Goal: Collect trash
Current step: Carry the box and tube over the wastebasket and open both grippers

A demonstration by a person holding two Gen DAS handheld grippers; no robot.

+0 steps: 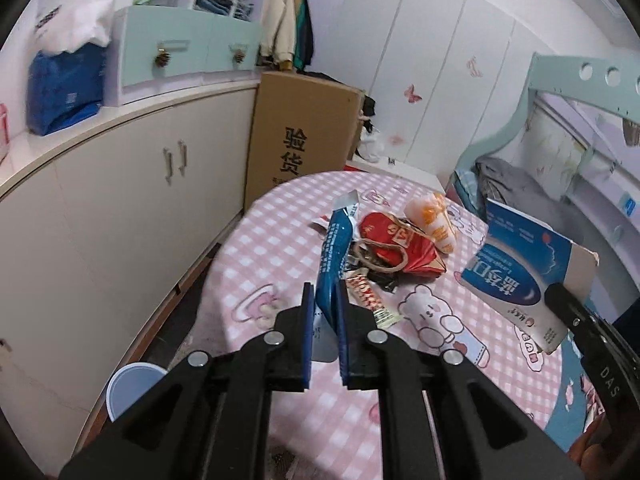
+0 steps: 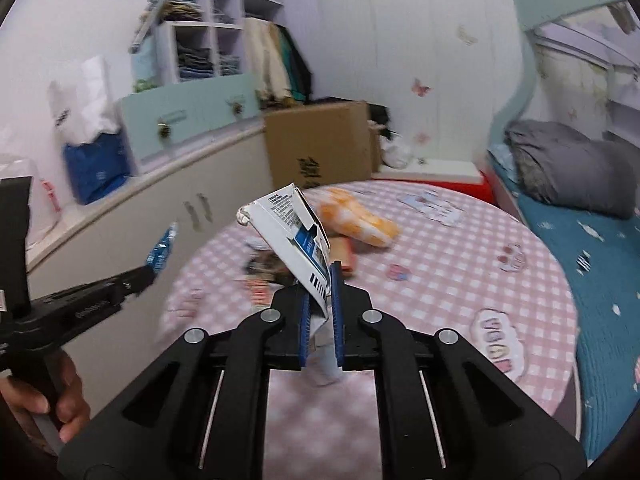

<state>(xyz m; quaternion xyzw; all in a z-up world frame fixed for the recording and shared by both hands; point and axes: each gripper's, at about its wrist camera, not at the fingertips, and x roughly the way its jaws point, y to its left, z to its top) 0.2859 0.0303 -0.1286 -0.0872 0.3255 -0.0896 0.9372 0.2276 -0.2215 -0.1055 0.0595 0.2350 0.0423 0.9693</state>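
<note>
My left gripper (image 1: 325,294) is shut on a long blue foil wrapper (image 1: 333,252) and holds it above the pink checked table (image 1: 256,256). The same gripper (image 2: 150,270) and its wrapper (image 2: 162,250) show at the left of the right wrist view. My right gripper (image 2: 320,284) is shut on a flattened blue and white carton (image 2: 290,228), which also shows at the right of the left wrist view (image 1: 520,276). A pile of trash stays on the table: a red packet (image 1: 394,246), an orange and white wrapper (image 1: 434,220) and a red and white candy wrapper (image 1: 370,300).
A round blue bin (image 1: 132,388) stands on the floor left of the table. A white cabinet (image 1: 120,208) runs along the left, with a tall cardboard box (image 1: 300,136) behind the table. A bed with a grey blanket (image 2: 572,168) lies to the right.
</note>
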